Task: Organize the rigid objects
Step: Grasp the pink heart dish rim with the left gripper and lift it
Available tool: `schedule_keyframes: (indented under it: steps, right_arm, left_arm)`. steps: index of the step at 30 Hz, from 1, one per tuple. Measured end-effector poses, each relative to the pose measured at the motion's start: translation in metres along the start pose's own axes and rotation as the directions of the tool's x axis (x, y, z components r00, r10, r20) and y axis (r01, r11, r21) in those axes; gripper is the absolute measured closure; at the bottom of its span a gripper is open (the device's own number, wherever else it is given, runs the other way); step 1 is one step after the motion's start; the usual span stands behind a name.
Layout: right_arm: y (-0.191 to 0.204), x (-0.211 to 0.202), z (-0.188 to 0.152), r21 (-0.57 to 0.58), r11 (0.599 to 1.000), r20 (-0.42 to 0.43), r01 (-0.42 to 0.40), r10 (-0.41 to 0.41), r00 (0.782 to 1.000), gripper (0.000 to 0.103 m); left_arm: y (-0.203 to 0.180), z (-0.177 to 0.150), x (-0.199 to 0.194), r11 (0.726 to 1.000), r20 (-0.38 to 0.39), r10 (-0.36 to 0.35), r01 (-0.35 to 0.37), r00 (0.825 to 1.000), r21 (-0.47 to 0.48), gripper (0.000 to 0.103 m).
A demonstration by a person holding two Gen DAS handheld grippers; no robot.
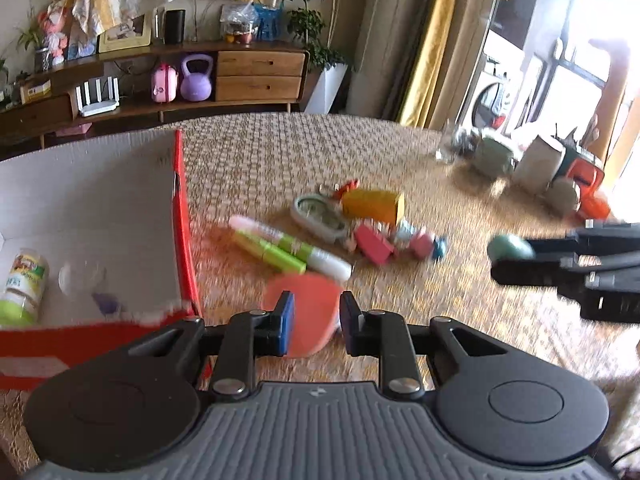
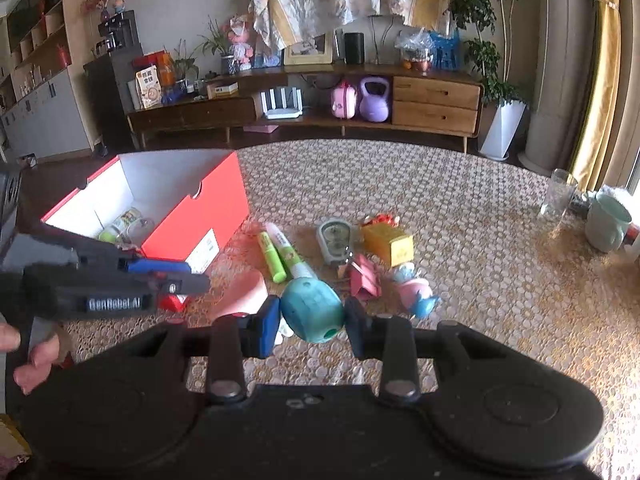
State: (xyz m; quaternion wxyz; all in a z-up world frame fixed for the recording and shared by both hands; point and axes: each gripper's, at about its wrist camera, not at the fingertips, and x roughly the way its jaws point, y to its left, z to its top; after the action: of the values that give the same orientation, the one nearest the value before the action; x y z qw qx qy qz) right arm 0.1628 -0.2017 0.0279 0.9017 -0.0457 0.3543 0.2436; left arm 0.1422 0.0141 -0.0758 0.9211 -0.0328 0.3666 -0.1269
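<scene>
The right tool (image 2: pixel 311 322) grips a teal egg-shaped toy (image 2: pixel 313 309); the left tool (image 1: pixel 316 322) stands narrow around a pink cup (image 1: pixel 303 312), contact unclear from blur; only the right view shows the red box (image 2: pixel 200 204) whole, at 10 o'clock; bare surface (image 2: pixel 500 280) lies toward 3 o'clock.

Daylight glares from the window (image 1: pixel 576 72) at right; left view motion-blurred, edges fisheye-bent.
</scene>
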Motion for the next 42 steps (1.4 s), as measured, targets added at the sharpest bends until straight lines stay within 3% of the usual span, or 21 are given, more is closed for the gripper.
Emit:
schedule_keyframes:
  steps: [6, 10, 29, 36, 39, 40, 41, 42]
  right_arm:
    - [-0.005, 0.004, -0.01, 0.015, 1.0, -0.019, -0.011, 0.011, 1.0, 0.069]
    - [-0.013, 0.008, -0.016, 0.035, 0.999, -0.033, -0.019, 0.02, 0.999, 0.069]
    - [-0.031, 0.026, -0.029, 0.075, 0.997, -0.08, -0.029, 0.035, 0.996, 0.069]
    - [-0.031, 0.027, -0.028, 0.075, 0.997, -0.083, -0.027, 0.033, 0.996, 0.069]
    - [-0.031, 0.028, -0.028, 0.078, 0.997, -0.084, -0.023, 0.03, 0.996, 0.069]
    - [-0.032, 0.028, -0.027, 0.078, 0.997, -0.084, -0.022, 0.028, 0.996, 0.069]
    - [-0.032, 0.028, -0.027, 0.078, 0.997, -0.084, -0.021, 0.028, 0.996, 0.069]
    - [-0.032, 0.028, -0.027, 0.079, 0.997, -0.084, -0.022, 0.028, 0.996, 0.069]
  left_arm:
    - [-0.016, -0.024, 0.014, 0.995, -0.012, 0.053, -0.052, 0.999, 0.081, 0.074]
    - [-0.011, -0.03, 0.027, 0.997, -0.018, 0.066, -0.065, 0.998, 0.044, 0.039]
    - [-0.019, -0.034, 0.077, 0.973, -0.021, 0.174, -0.169, 0.985, 0.156, 0.04]
    - [-0.028, -0.032, 0.084, 0.953, 0.023, 0.197, -0.197, 0.98, 0.23, 0.047]
    - [-0.028, -0.03, 0.085, 0.948, 0.04, 0.205, -0.209, 0.978, 0.242, 0.06]
    - [-0.028, -0.029, 0.084, 0.946, 0.047, 0.208, -0.213, 0.977, 0.243, 0.079]
    - [-0.027, -0.028, 0.084, 0.947, 0.046, 0.212, -0.216, 0.976, 0.239, 0.088]
    - [-0.025, -0.027, 0.082, 0.949, 0.05, 0.214, -0.22, 0.976, 0.227, 0.088]
